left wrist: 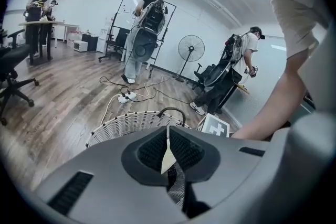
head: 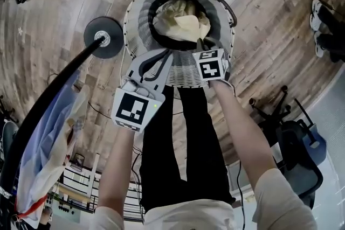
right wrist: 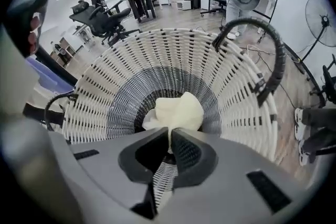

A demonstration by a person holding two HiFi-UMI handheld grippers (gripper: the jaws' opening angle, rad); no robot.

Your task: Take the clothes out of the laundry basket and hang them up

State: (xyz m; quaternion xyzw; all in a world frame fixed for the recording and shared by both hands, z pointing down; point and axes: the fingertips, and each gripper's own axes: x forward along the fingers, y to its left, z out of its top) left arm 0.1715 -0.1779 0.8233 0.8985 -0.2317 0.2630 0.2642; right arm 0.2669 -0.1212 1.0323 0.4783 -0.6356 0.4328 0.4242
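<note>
A white wicker laundry basket (head: pixel 137 19) stands on the wood floor in front of me, with a cream garment (head: pixel 186 23) bunched inside it. Both grippers are over the basket's near rim. My right gripper (right wrist: pixel 170 134) points down into the basket (right wrist: pixel 157 71) and is shut on a fold of the cream garment (right wrist: pixel 178 110), which rises from the bottom to its jaws. My left gripper (left wrist: pixel 168 136) is shut on a thin cream edge of cloth (left wrist: pixel 167 159), with the basket's rim (left wrist: pixel 131 124) just beyond it. In the head view the left gripper (head: pixel 159 56) and right gripper (head: pixel 205 46) sit side by side.
A black stand with a round base (head: pixel 103 36) leans past on the left, with blue and cream clothes (head: pixel 48 132) hanging by it. An office chair (head: pixel 299 153) is at the right, shoes (head: pixel 321 19) further off. People, a floor fan (left wrist: pixel 190 50) and cables (left wrist: pixel 126 96) stand beyond the basket.
</note>
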